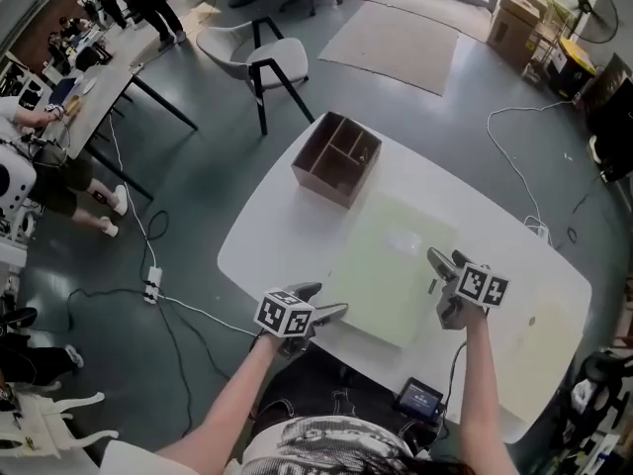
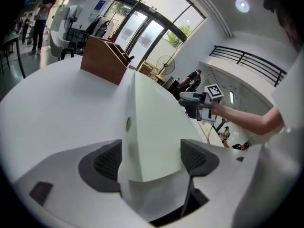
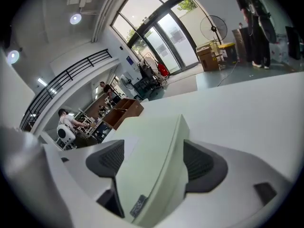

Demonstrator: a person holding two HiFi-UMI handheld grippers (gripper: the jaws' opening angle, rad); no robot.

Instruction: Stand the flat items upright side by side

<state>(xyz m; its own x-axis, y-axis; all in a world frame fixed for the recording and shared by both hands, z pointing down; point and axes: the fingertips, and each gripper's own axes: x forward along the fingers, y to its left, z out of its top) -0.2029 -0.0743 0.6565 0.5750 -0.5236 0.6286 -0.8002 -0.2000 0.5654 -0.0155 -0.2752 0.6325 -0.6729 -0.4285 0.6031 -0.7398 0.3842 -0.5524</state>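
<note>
A pale green item (image 1: 381,265) lies flat on the white table (image 1: 267,240), its long side running away from the person; it sits in the near middle of the top, well apart from the brown box (image 1: 336,156) that stands at the far end; the box is open at the top and split into compartments, and nothing shows in them from the head view.

The left gripper (image 1: 324,301) is at the item's near left corner; in the left gripper view its jaws stand wide, one dark pad (image 2: 108,159) on each side of that corner, and the corner fills most of the gap; the pads do not look pressed on it. The right gripper (image 1: 445,261) is at the item's right edge, about midway along; in the right gripper view its jaws are also wide, and the thick edge of the item, with a small dark label on it, runs up between them; here too the pads stand just beside it without a clear squeeze. Both arms reach in from the near edge of the table, bare to the elbow.

A small dark device (image 1: 419,397) lies at the near edge, beside the right forearm. On the floor beyond the table stand a white chair (image 1: 259,59) and a beige rug (image 1: 396,33); a white cable runs to a power strip (image 1: 150,287) at the left; people sit and stand at a long desk (image 1: 99,92) at the far left.
</note>
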